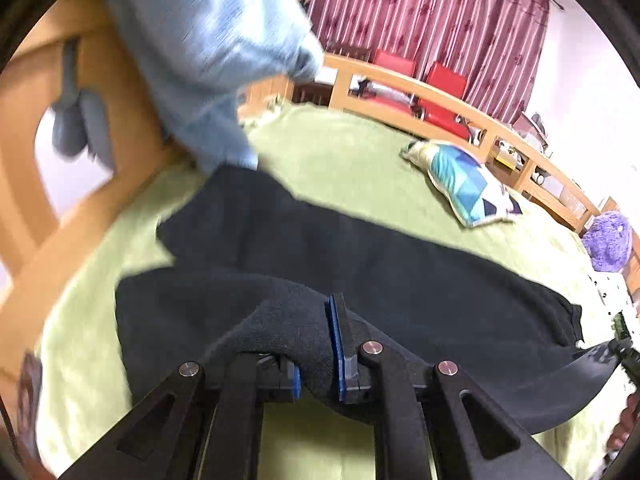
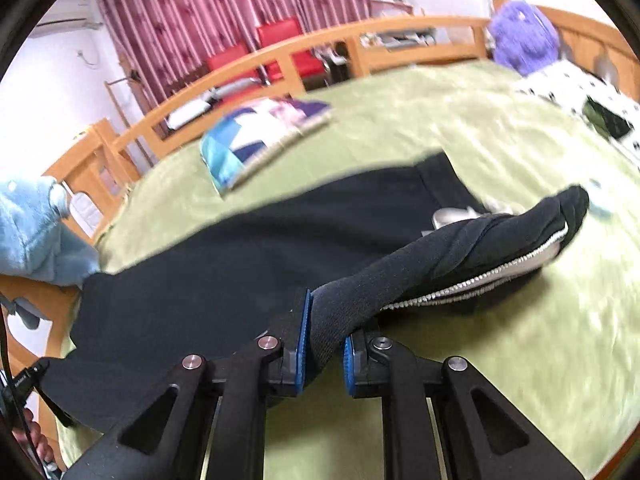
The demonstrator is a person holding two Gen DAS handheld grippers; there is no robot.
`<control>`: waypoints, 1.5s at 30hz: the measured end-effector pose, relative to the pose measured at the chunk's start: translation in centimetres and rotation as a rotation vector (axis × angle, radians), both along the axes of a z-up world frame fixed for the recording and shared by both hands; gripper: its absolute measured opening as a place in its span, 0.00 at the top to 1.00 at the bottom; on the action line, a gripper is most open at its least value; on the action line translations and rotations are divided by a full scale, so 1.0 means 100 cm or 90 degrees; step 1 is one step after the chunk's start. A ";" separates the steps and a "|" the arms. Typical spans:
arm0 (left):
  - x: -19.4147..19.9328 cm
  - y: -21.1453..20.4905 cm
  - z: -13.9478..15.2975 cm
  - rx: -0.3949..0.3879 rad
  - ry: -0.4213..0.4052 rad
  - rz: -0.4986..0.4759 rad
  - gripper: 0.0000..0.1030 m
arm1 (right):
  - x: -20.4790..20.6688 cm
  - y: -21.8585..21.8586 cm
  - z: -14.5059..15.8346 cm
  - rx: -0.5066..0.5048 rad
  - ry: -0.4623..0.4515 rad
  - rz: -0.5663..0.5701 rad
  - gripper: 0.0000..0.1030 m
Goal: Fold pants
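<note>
Fingers first: left gripper point(image 1: 316, 354), bottom centre of left view, is nearly closed w/ blue pads pinching a bunched fold of the pants point(image 1: 360, 264); fabric bulges over the left pad and hides most of it. Right gripper point(image 2: 324, 344), bottom centre of right view, is likewise narrowed onto a twisted rope of the same cloth, pads pressed to either side.

Pants are dark, near-black knit, spread wide across the green blanket point(image 1: 352, 160) through mid-frame in both views. In right view the gripped part runs up-right as a raised, wrung strip w/ a white toothed zipper point(image 2: 492, 278) along its lower edge.

Blanket looks soft, slightly fuzzy. Light-blue garment point(image 1: 208, 60) hangs upper left, blurred. Patchwork pillow point(image 1: 464, 184), blue/white squares, lies right of centre. Wooden rail point(image 1: 440, 100) curves behind; red chairs point(image 1: 444, 92) and striped maroon curtain point(image 1: 420, 20) beyond. Purple plush point(image 1: 608, 244) sits far right.
</note>
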State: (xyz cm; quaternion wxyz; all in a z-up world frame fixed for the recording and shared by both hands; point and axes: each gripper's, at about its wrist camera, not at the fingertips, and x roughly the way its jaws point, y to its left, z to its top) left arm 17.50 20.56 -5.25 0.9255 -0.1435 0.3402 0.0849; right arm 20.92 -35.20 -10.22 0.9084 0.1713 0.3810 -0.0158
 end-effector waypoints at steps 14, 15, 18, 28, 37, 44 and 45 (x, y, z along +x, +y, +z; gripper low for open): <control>0.121 -0.018 -0.010 0.041 -0.010 0.010 0.89 | 0.134 0.005 -0.013 -0.027 -0.006 0.016 0.87; 0.127 -0.019 -0.014 0.042 -0.007 0.010 0.88 | 0.143 0.007 -0.020 -0.028 -0.001 0.015 0.87; 0.143 -0.024 -0.026 0.054 0.002 0.016 0.88 | 0.161 0.011 -0.035 -0.032 0.008 0.013 0.86; 0.157 -0.048 -0.051 0.058 0.069 -0.022 0.45 | 0.175 0.022 -0.094 -0.016 0.101 0.031 0.66; 0.075 -0.051 -0.059 0.029 0.100 -0.020 0.38 | 0.085 0.019 -0.079 -0.024 0.105 0.023 0.45; 0.039 -0.036 -0.102 -0.095 0.125 -0.037 0.32 | 0.041 0.002 -0.095 -0.044 0.133 0.019 0.35; 0.039 -0.036 -0.108 -0.111 0.129 -0.043 0.32 | 0.037 -0.002 -0.098 -0.034 0.133 0.015 0.33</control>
